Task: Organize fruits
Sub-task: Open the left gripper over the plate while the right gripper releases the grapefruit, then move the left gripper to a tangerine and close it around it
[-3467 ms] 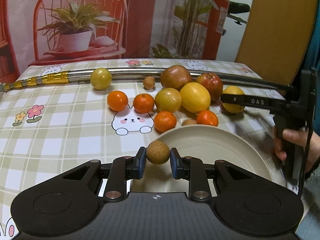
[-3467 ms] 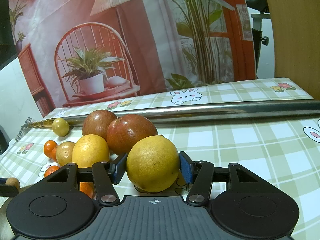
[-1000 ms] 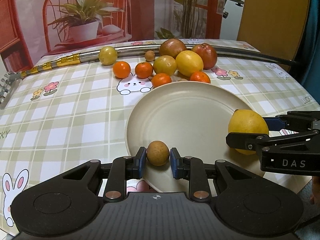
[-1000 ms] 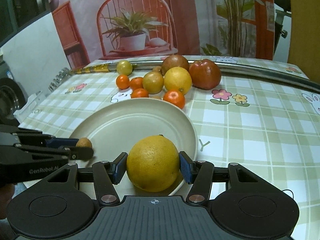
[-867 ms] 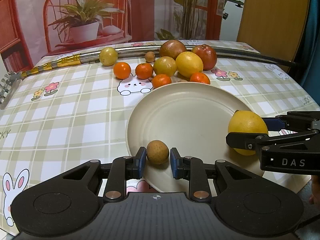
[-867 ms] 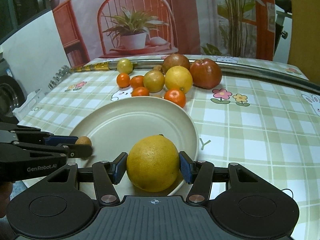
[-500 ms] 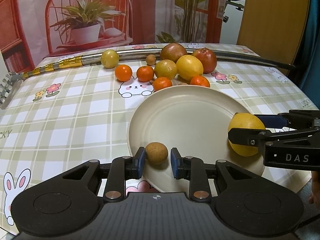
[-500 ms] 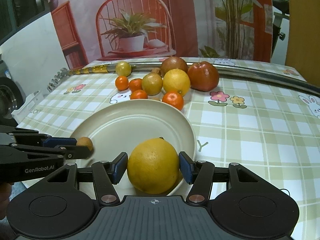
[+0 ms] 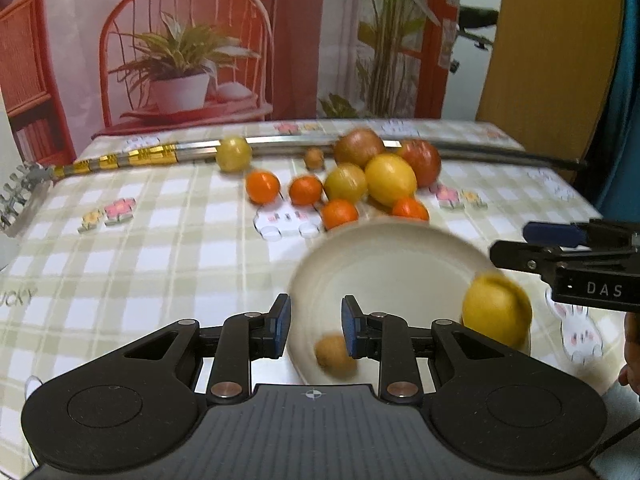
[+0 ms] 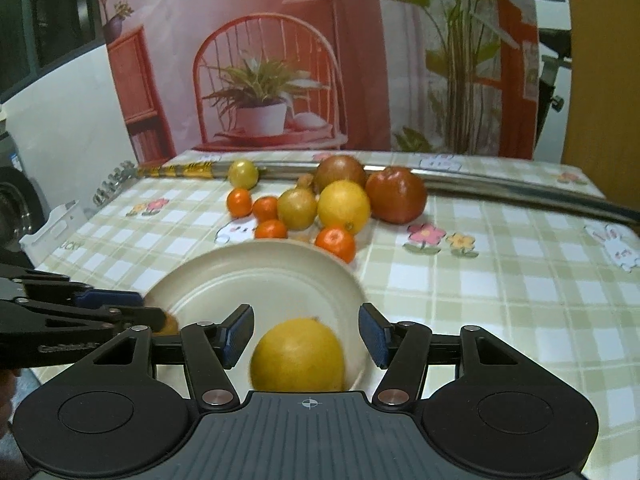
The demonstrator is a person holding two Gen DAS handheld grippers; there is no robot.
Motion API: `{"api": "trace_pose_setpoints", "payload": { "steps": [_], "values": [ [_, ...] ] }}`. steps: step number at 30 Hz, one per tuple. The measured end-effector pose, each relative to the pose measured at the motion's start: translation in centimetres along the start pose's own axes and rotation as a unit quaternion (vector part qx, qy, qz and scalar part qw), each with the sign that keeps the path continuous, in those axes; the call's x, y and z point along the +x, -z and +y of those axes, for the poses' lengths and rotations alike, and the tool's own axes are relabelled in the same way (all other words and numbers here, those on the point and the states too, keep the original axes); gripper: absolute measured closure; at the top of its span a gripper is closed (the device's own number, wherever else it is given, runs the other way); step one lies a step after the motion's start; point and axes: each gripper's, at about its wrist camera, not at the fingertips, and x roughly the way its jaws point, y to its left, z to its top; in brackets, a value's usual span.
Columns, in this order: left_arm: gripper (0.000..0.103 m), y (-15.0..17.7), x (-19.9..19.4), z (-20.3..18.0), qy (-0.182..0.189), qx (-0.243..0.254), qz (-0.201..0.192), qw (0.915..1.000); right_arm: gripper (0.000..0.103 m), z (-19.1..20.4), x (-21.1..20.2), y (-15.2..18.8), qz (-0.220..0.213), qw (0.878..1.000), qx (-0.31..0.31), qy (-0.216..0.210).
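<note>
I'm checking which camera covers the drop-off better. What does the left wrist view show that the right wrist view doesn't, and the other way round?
Left wrist only: the small brown fruit in full, lying on the plate clear of the open left gripper, and a person's fingers at the right edge.

Right wrist only: the open right gripper straddling the yellow fruit without touching it, and a white box at far left.

Both: the plate, the yellow fruit on it, the fruit pile and the metal rod behind.
</note>
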Motion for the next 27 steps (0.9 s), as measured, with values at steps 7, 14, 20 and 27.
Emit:
{"api": "trace_pose_setpoints", "payload": {
  "steps": [7, 14, 20, 27],
  "values": [
    [0.074, -4.4, 0.7, 3.2, -0.006, -0.026, -0.024, 0.9994, 0.048, -2.4, 0.1, -2.3, -0.025, 0.999, -0.003, 0.028],
    [0.074, -7.8, 4.3, 4.4, -0.009, -0.027, -0.035, 0.9990, 0.048, -5.1, 0.8, -4.8, -0.048, 0.998, 0.005, 0.047],
    [0.072, -9.0, 9.6, 5.5, 0.010, -0.061, -0.013, 0.9980, 0.048, -6.5, 2.6, -5.9, -0.050, 0.997, 0.009, 0.056],
    [0.063, -9.6, 13.8, 6.6, 0.015, -0.125, 0.001, 0.9921, 0.048, -7.3, 4.3, -5.5, -0.047, 0.997, 0.020, 0.049]
  ]
}}
